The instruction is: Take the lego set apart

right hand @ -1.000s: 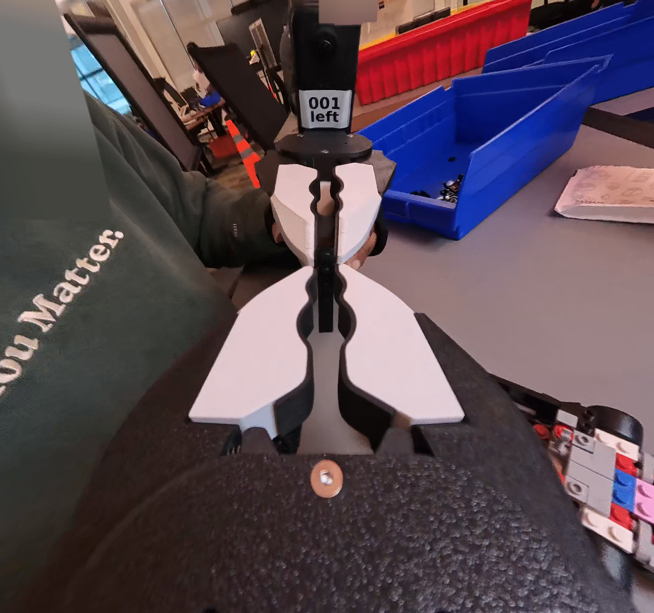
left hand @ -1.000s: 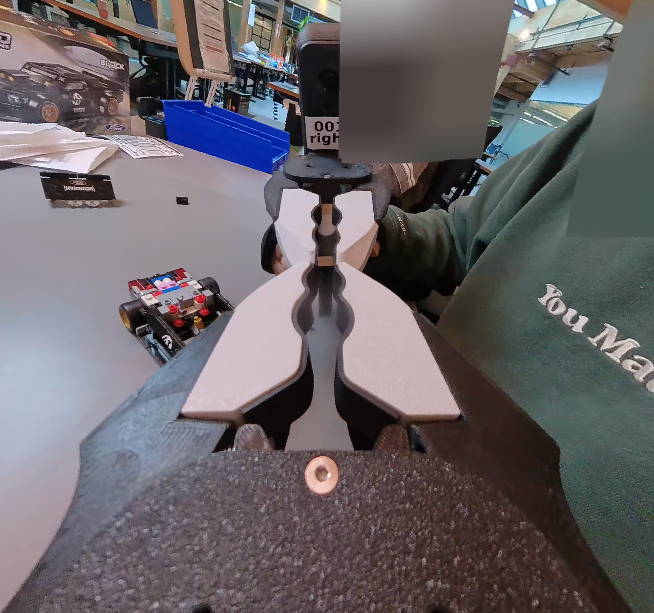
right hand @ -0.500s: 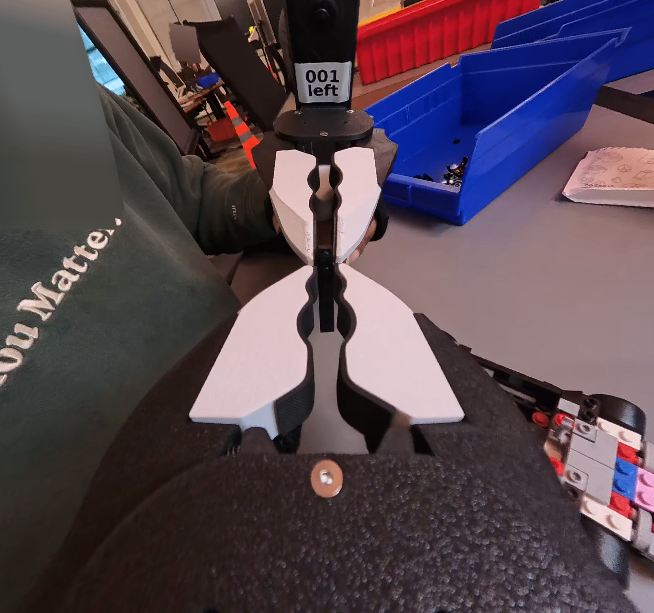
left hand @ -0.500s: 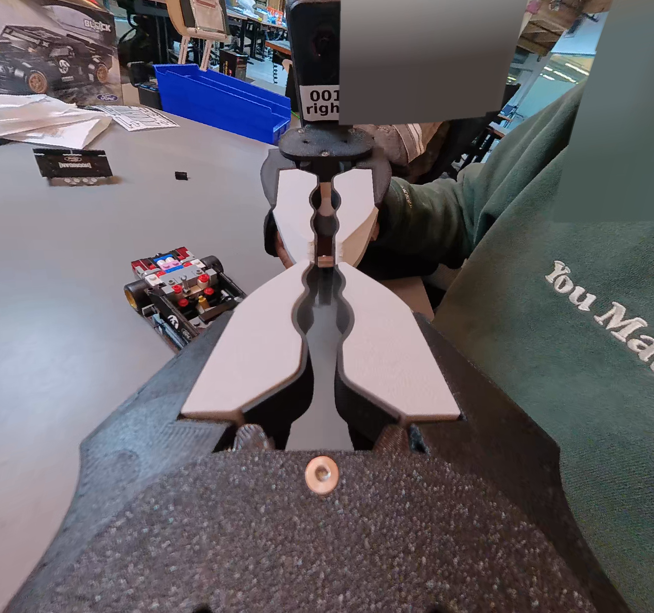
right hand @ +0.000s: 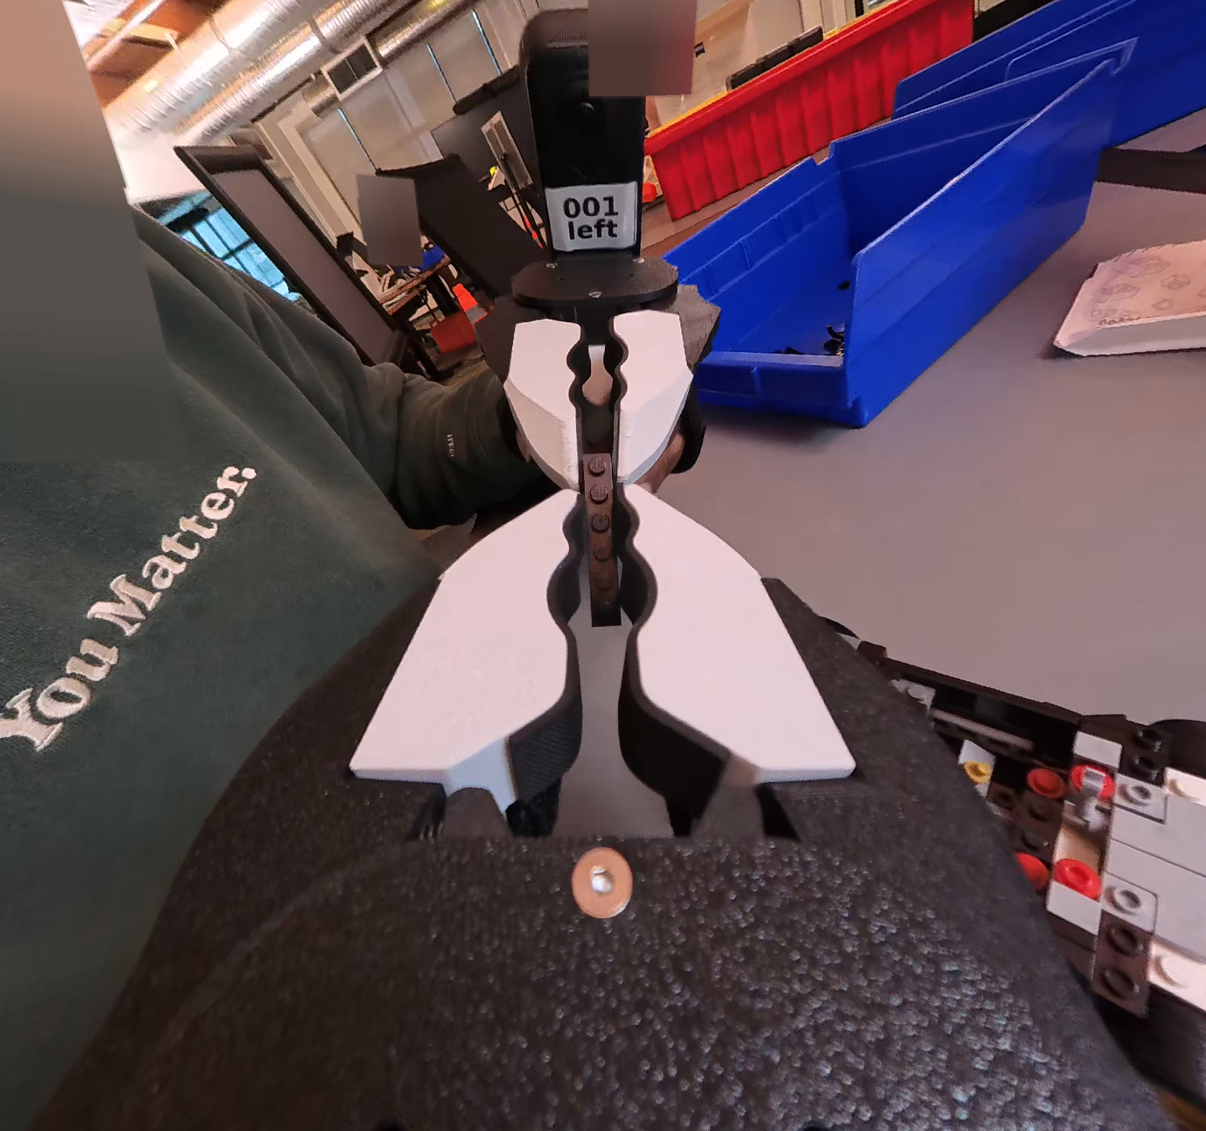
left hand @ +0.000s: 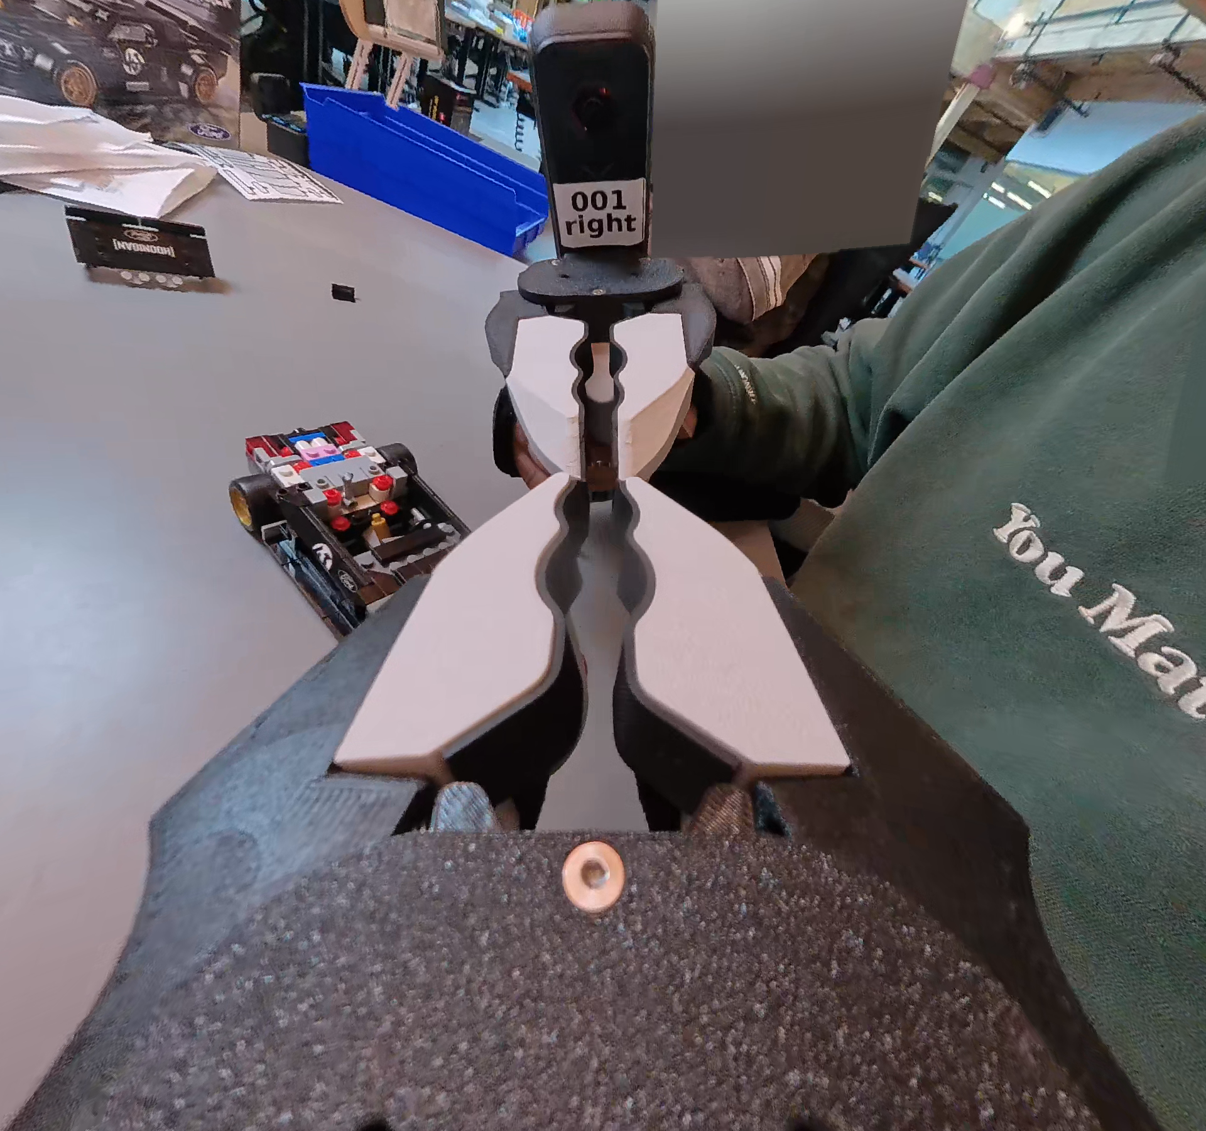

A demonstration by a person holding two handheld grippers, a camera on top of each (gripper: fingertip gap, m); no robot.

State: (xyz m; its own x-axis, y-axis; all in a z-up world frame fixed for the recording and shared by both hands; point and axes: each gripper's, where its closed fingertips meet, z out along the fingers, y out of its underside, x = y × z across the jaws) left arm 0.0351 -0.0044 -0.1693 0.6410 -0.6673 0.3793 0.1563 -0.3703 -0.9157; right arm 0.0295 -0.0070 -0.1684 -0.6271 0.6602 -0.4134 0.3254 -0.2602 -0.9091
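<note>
Grippers meet tip to tip at the centre of both frames, and we hold a dark brown studded Lego strip (right hand: 600,538) between them. In the right wrist view the strip runs lengthwise down the narrow gap of our right gripper (right hand: 599,502), whose white fingers (right hand: 496,662) are pressed in on it, studs facing the camera. Its far end goes into the left gripper (right hand: 595,470), which faces us just above centre and pinches that end as well.

In the left wrist view our left gripper (left hand: 595,499) fills the lower half of the frame with its fingers (left hand: 470,636) drawn close together, and only the end of the strip (left hand: 597,463) shows at the tips, where the right gripper (left hand: 599,447) clamps it from the opposite side.

We see the partly stripped Lego car (left hand: 339,505) lying on the grey table (left hand: 130,447) at centre left of the left wrist view, apart from both grippers; in the right wrist view it sits at the lower right edge (right hand: 1070,838). Two small black pieces (left hand: 140,244) (left hand: 343,292) lie on the table in the upper left. A blue bin (right hand: 913,290) stands in the upper right of the right wrist view, with a paper booklet (right hand: 1135,310) at the right edge. Our green sleeve (left hand: 783,408) reaches in from the right.
</note>
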